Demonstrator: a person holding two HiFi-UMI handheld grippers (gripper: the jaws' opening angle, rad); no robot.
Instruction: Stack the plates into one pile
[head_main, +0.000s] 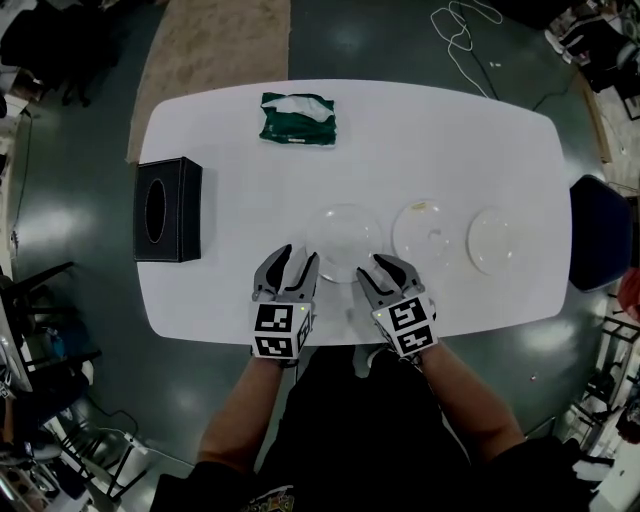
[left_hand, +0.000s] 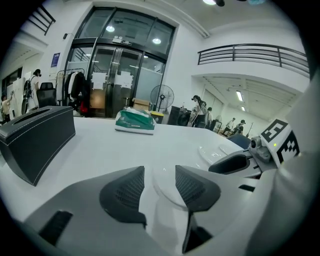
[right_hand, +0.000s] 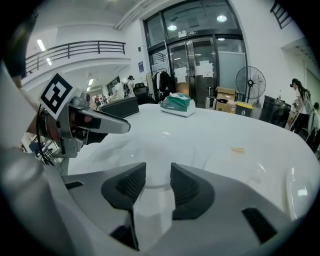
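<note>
Three clear plates lie in a row on the white table (head_main: 220, 290): a left plate (head_main: 345, 240), a middle plate (head_main: 430, 232) and a right plate (head_main: 497, 240). My left gripper (head_main: 297, 256) is open at the near-left rim of the left plate, with nothing between its fingers. In the left gripper view that plate (left_hand: 167, 187) shows just beyond the open jaws (left_hand: 160, 172). My right gripper (head_main: 383, 266) is open too, at the near side between the left and middle plates. Its own view shows empty jaws (right_hand: 157, 175) over the table.
A black tissue box (head_main: 167, 208) stands at the table's left end. A green packet (head_main: 298, 118) lies at the far edge. A dark chair (head_main: 600, 232) sits off the right end. A white cable (head_main: 465, 40) lies on the floor beyond.
</note>
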